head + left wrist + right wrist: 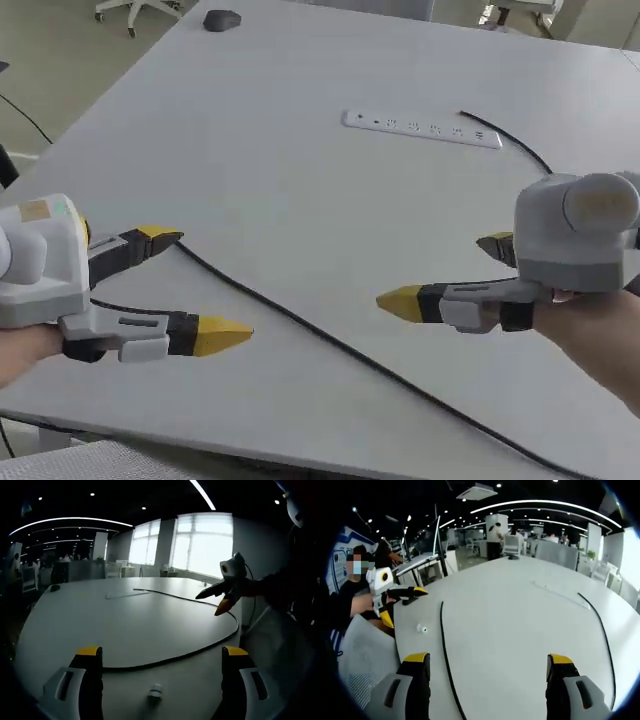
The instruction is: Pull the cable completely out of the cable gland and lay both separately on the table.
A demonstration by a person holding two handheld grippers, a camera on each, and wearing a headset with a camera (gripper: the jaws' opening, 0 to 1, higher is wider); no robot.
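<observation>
open-plan office, broad pale grey desk [300, 180]. thin black cable [330, 342] lies limp across it; small white plastic cable gland [155, 692] sits just beside, apart. both look light, the gland likely slippery, so pinch its body. left claw [210, 285] and right claw [435, 270] hover spread, empty.

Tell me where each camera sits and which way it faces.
Head view: on the headset, looking down at the table; left gripper, right gripper and a forearm show.
Left gripper view: low, between its open jaws, facing the cable gland and the right gripper.
Right gripper view: likewise, facing the left gripper.
Shared: the black cable in all three; the cable gland in both gripper views.
</observation>
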